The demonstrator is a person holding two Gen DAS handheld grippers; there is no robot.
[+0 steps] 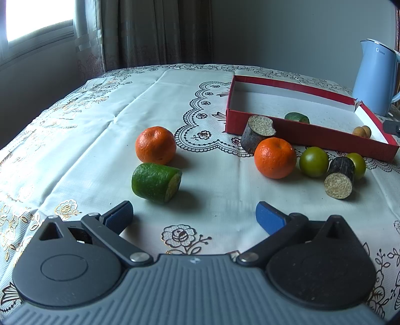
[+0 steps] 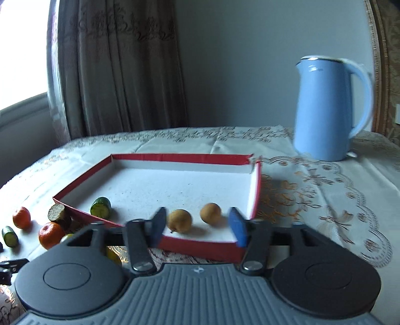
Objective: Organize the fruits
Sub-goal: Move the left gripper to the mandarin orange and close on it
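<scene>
The left gripper [image 1: 193,216] gapes empty; a dimpled round orange [image 1: 155,145] sits at eleven o'clock. The right gripper [image 2: 197,226] hangs released over the red cardboard tray [image 2: 246,208], where only its view fully shows two smooth tan fruits [image 2: 179,220].

Grey wall [image 2: 237,62], brown curtains [image 2: 120,67], bright window [image 1: 37,17], embroidered white tablecloth [image 1: 100,112]

The kettle [image 1: 375,77] is cut off by the right edge in the left wrist view. In the right wrist view, a yellow-green fruit [image 2: 67,237] hides behind the right hand-held gripper [image 2: 197,225], and the kettle handle [image 2: 362,97] is blurred.
</scene>
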